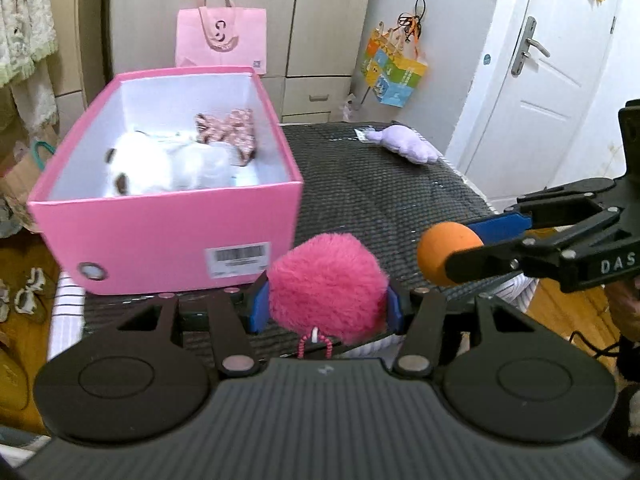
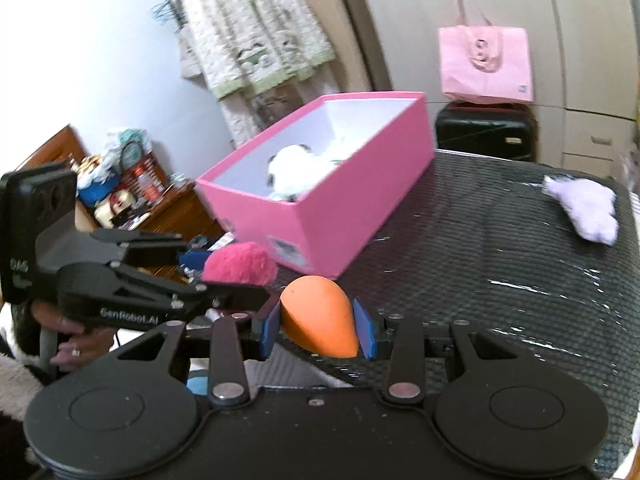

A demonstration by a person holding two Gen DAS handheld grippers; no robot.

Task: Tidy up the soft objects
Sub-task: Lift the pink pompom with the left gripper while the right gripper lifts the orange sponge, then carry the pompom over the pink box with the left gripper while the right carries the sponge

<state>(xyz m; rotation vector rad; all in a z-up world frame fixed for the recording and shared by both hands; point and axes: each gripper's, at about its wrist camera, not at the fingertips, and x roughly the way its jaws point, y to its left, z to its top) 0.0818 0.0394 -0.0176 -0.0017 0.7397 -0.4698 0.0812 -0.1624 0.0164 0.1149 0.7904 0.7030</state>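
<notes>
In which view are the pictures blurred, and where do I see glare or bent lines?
Right wrist view: motion blur smears the lilac plush toy and the pink paper bag; glare streaks shine on the dark woven cover. Left wrist view: sharper overall; the white door bows from fisheye distortion.

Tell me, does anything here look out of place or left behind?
One thing: a lilac plush toy lies alone at the far edge of the dark mat, outside the pink box where other soft things already sit. Nothing looks spilled or damaged.
</notes>
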